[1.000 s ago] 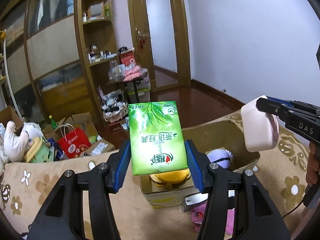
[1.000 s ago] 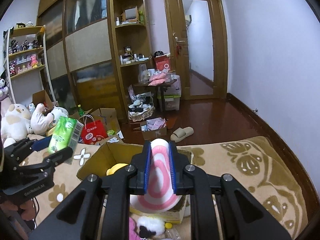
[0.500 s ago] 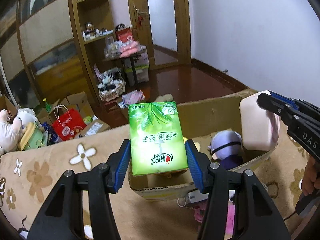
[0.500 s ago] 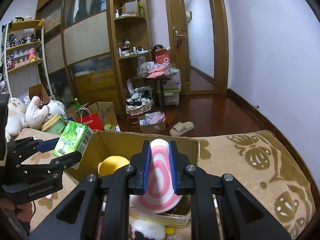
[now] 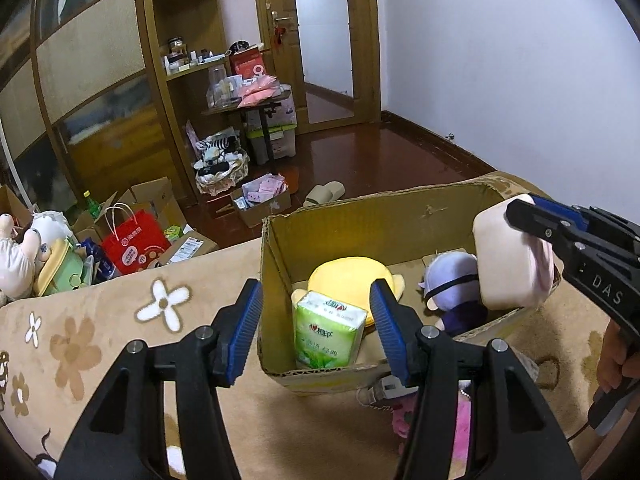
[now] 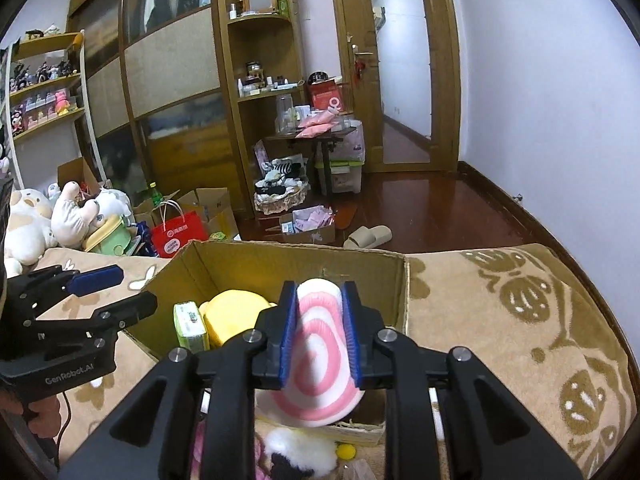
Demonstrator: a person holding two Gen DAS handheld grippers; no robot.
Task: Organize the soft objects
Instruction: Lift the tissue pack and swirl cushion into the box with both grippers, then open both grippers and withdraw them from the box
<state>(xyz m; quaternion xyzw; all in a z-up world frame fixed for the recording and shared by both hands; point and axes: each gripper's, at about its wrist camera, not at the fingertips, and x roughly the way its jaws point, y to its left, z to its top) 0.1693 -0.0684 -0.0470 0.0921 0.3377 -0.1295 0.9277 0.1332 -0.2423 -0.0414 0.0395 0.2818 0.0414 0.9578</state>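
Note:
A green tissue pack [image 5: 329,334] stands inside the open cardboard box [image 5: 360,220], against a yellow plush [image 5: 352,274]. My left gripper [image 5: 316,296] hangs just above the pack, its jaws opening and free of it. A purple-haired doll [image 5: 450,284] lies at the box's right end. My right gripper [image 6: 320,300] holds a pink-and-white swirl cushion [image 6: 318,368] over the near rim of the box [image 6: 280,264]. Its jaws are opening, but the pads still touch the cushion. The left wrist view shows that cushion [image 5: 504,264] from the side.
The box rests on a beige flowered cover [image 5: 120,320]. A pink plush [image 5: 460,420] and a white fluffy toy [image 6: 296,448] lie against its near side. Stuffed animals [image 6: 40,216], a red bag [image 5: 134,246] and open cartons crowd the floor at the left.
Both grippers have sunk toward the box. The tissue pack has left my left gripper and dropped into the box. The swirl cushion stays between the right pads.

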